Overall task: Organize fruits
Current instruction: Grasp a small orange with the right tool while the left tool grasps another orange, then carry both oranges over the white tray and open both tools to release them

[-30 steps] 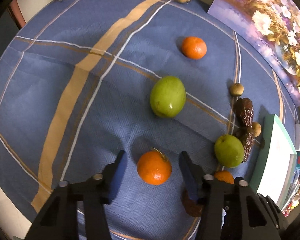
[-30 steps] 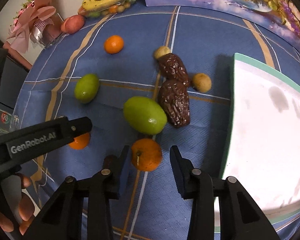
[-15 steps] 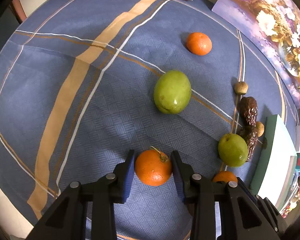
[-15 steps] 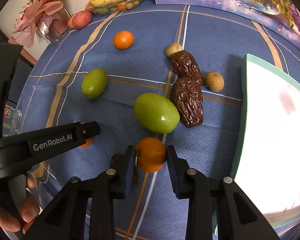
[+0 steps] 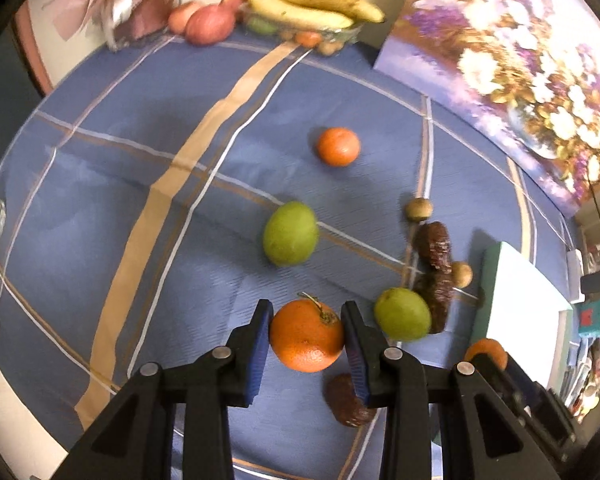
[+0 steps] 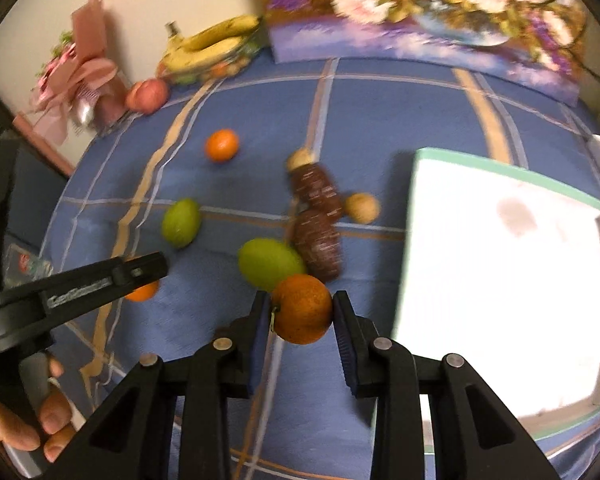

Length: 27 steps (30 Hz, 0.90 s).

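My left gripper (image 5: 306,314) is shut on an orange (image 5: 306,338) with a stem, held just above the blue checked cloth. In the right wrist view my right gripper (image 6: 300,304) is shut on a second orange (image 6: 302,310), also off the cloth. A third orange (image 5: 337,146) lies farther back. Two green fruits (image 6: 181,222) (image 6: 269,262), two wrinkled brown dates (image 6: 320,240) and two small round brown fruits (image 6: 362,208) lie on the cloth. A white tray with a green rim (image 6: 500,164) is at the right.
At the table's back stand a dish of bananas (image 5: 316,4), red apples (image 5: 208,22), a pink wrapped bouquet (image 6: 80,76) and a flower painting (image 5: 520,60). Another date (image 5: 346,400) lies under my left gripper. A hand (image 6: 16,428) holds the left gripper.
Both grippers closed on their oranges and lifted them off the cloth. Both views tilted up, showing more of the table's back.
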### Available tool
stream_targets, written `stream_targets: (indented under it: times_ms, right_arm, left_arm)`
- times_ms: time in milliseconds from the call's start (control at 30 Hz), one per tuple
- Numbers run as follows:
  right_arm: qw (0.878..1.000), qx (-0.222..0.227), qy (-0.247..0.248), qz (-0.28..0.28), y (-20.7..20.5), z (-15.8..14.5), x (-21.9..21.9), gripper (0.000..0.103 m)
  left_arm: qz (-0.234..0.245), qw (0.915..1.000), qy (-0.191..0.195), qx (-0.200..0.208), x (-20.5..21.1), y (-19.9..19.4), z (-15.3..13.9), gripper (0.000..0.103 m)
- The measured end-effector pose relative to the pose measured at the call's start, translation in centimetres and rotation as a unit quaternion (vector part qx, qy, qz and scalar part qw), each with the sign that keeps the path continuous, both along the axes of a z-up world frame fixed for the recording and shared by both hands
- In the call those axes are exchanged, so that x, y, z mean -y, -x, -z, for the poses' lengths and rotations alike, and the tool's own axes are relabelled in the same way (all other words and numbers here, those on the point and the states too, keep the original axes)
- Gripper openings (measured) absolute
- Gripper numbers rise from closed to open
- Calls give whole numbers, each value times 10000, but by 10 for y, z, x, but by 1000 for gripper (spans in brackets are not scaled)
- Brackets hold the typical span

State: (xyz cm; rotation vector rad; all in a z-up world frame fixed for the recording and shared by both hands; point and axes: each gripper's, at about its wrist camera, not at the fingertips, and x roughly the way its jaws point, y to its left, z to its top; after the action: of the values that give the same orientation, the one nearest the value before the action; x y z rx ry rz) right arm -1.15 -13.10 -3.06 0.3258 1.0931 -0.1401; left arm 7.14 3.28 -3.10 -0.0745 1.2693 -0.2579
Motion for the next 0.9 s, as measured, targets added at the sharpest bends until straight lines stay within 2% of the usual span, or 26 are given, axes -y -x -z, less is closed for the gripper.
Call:
stream_targets:
  times_ms: [233, 467, 900]
  right_arm:
    - [9961, -5, 55, 878, 17, -5, 52, 33]
    - [9847, -82, 22, 1742, 41, -5, 110, 33]
    - [9739, -109, 191, 2258, 58, -4, 160, 33]
  left_arm:
    - [514, 9983, -6, 278, 39, 12, -14, 37]
    - [1152, 9925, -32, 415, 93, 29, -19, 37]
    - [2101, 9759, -179, 563, 179, 47, -9, 37]
